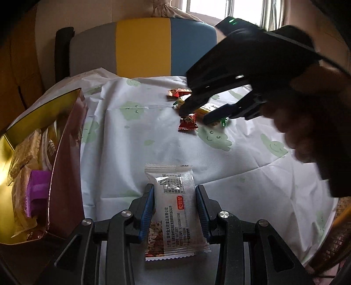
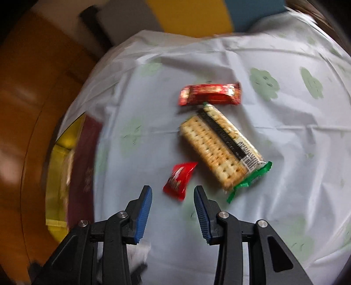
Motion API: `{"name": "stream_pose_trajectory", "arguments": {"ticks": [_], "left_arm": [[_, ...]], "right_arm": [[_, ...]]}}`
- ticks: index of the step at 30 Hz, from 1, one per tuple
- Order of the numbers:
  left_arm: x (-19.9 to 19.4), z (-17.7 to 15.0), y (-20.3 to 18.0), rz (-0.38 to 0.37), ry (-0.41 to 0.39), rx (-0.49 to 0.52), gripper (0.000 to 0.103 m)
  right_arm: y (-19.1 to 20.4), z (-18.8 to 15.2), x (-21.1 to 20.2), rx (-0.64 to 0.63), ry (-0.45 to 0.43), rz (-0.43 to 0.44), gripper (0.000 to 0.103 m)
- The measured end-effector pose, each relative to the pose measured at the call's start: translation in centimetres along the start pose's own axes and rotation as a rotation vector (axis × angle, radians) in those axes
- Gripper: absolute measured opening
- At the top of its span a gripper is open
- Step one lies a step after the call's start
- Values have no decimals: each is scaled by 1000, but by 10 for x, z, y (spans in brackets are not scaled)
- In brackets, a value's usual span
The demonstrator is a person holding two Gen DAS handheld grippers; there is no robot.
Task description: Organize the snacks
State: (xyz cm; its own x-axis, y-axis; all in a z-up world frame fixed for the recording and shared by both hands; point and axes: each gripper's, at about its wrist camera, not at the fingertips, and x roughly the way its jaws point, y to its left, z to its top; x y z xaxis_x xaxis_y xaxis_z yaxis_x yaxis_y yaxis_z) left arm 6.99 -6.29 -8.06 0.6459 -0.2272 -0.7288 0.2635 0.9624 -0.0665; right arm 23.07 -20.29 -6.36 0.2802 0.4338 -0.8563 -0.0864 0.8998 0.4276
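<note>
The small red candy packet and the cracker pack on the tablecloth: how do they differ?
The small red candy packet is short and opaque; the cracker pack is long, clear, showing square crackers. The candy packet is all red; the cracker pack has green ends. The candy packet lies nearer the right gripper. Both lie flat on the tablecloth.

A round table under a white plastic cloth printed with pale green smiling flowers (image 1: 219, 157) fills the middle. Behind it stands a chair whose backrest is panelled in grey, yellow and blue (image 1: 142, 46). A bright window with white frames (image 1: 221, 8) admits daylight at top right. Orange-brown wooden flooring (image 2: 33, 109) lies to the left.
</note>
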Motion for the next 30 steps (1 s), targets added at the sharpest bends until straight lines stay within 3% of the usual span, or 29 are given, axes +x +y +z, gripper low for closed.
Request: {"name": "stream_pose_trajectory", "arguments": {"ticks": [7,8,11,18,23,27,30], "left_arm": [[-2,-3,0,-8,-15,-12,38],[-2,-3,0,-8,-17,-11,38],[-4,-4,2,-13,-18,-12,38],[-4,-6,2,-6,-24,-6,38],[-4,-6,-1,8,-23,2,38],[-3,-5,-3,23,-15,13,38],[-2,-4,-5,35,-8,20,38]], "right_arm": [[12,8,18,-11,-32,-76,40],[16,8,19,-44,-31,-92,28],[29,5,24,-152,-14,-152,16],[39,-22,7,-412,104,-175,16],[-5,-35,-5,-398,143,-244,16],[-32,-38,-11,-320,128,-162,16],[-33,-38,-9,-332,136,-164,16]]}}
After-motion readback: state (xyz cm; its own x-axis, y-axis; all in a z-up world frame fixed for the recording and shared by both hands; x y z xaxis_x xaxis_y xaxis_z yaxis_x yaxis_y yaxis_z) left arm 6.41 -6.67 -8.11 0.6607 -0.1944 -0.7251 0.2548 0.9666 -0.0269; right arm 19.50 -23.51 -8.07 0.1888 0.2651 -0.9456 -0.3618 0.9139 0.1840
